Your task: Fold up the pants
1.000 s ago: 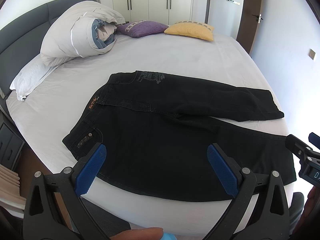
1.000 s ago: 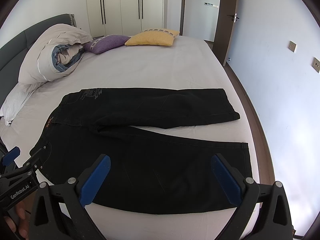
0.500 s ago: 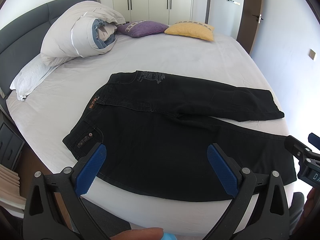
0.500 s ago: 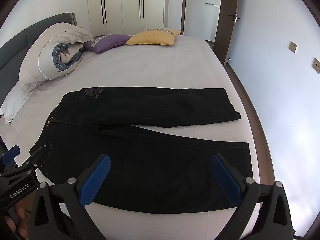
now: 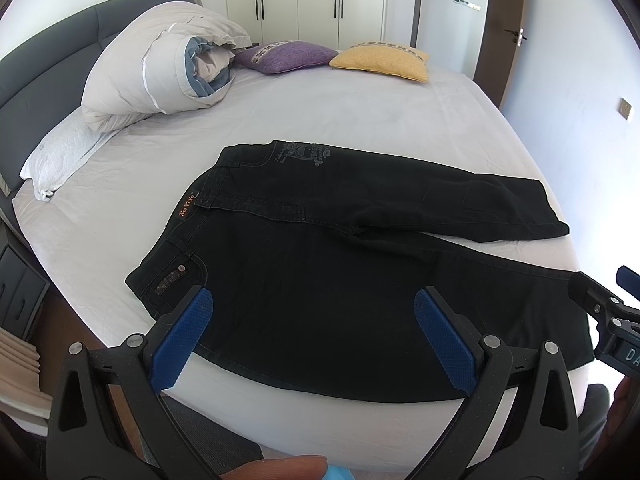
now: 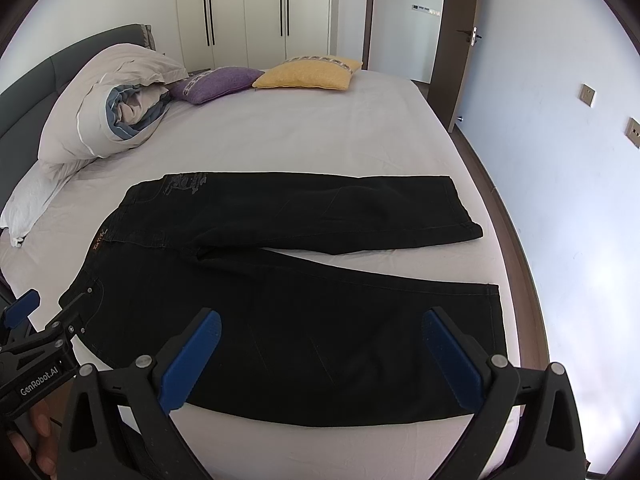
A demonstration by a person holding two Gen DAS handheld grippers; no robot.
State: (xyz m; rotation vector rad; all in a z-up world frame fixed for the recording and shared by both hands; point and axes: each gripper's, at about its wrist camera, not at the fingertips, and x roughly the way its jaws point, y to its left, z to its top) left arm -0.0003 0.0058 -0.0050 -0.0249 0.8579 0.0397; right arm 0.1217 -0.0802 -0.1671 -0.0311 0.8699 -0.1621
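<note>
Black pants lie flat on the bed, waist to the left, both legs spread to the right; they also show in the right wrist view. My left gripper is open and empty, held above the near edge of the pants by the waist side. My right gripper is open and empty, above the near leg. The right gripper shows at the right edge of the left wrist view, and the left gripper at the left edge of the right wrist view.
A rolled duvet and a white pillow lie at the bed's head. A purple cushion and a yellow cushion sit at the far side. A wardrobe and a door stand behind.
Both grippers have shifted very slightly; the pants lie as before and both grippers stay open.
</note>
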